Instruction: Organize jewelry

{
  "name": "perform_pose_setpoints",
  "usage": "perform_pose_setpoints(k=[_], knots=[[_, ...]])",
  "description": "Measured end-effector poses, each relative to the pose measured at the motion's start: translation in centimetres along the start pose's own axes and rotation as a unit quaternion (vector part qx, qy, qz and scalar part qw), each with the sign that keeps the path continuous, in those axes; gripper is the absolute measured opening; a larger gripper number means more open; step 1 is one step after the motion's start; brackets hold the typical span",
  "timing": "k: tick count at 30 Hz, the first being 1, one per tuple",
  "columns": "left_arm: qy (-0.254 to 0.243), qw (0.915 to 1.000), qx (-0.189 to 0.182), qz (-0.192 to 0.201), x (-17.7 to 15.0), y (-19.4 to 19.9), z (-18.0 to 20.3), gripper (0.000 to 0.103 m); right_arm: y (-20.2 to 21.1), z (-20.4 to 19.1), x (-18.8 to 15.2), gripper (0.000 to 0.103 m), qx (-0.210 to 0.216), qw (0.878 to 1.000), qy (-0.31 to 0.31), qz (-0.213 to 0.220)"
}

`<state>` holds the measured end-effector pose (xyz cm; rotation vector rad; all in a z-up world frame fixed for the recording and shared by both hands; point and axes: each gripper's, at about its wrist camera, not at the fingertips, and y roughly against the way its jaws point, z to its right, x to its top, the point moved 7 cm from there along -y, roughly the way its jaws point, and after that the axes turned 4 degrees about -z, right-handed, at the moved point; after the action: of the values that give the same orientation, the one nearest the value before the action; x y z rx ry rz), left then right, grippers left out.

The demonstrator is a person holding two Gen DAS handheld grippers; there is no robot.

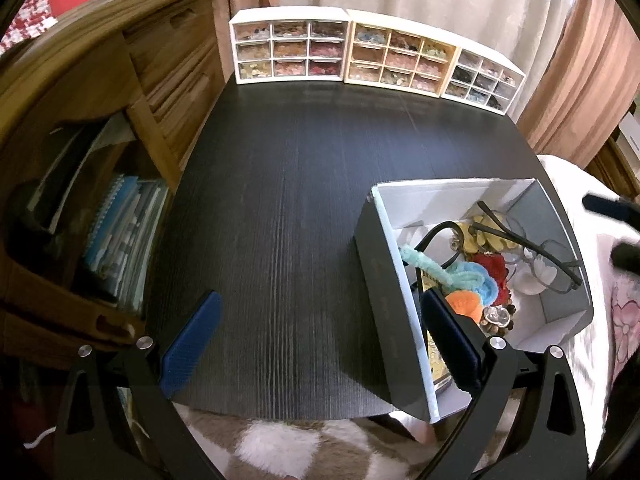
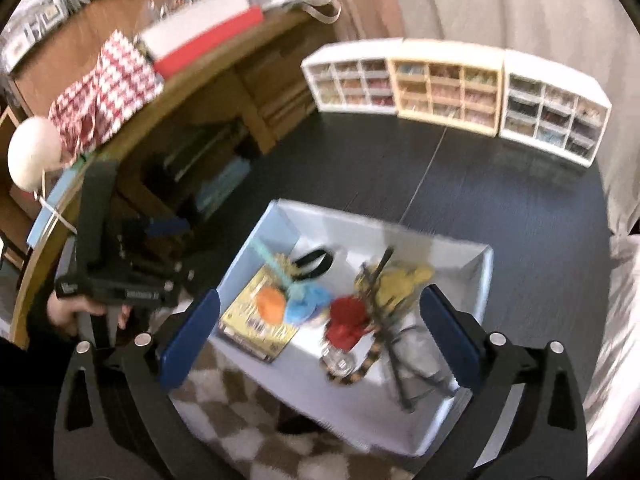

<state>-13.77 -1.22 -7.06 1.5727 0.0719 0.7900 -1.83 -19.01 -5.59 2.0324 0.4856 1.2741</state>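
From the left wrist view, our left gripper (image 1: 320, 340) sits with its jaws wide apart and nothing between them, hanging over the dark table (image 1: 288, 200). The white box (image 1: 404, 280) is at about 4 o'clock, its near wall right by our right-side finger, and it's stuffed: glasses (image 1: 532, 248), a fuzzy blue pipe-cleaner thing (image 1: 456, 272), an orange pom-pom (image 1: 464, 304), some red and yellow bits. The three little drawer units (image 1: 376, 56) line the far edge at 12 o'clock, well apart from the box.

Right wrist view is blurry, so details are rough. Our right gripper (image 2: 320, 336) is spread wide and empty, hovering above the box (image 2: 464, 264) at 6 o'clock, with the red piece (image 2: 346, 320) roughly centred between the fingers. Left gripper (image 2: 120, 276) shows at 9 o'clock.

Our take: pick one loose piece, come straight down, and steer clear of the glasses (image 2: 408, 364) arms, since that tangle probably drags everything along.
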Motion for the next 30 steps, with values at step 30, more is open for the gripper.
perform_pose_setpoints(k=[30], knots=[[0.014, 0.9924, -0.037, 0.116, 12.0, -4.9, -2.7, 0.099, -8.6, 22.9, 0.9, 0.097, -0.28, 0.946, -0.163, 0.012]])
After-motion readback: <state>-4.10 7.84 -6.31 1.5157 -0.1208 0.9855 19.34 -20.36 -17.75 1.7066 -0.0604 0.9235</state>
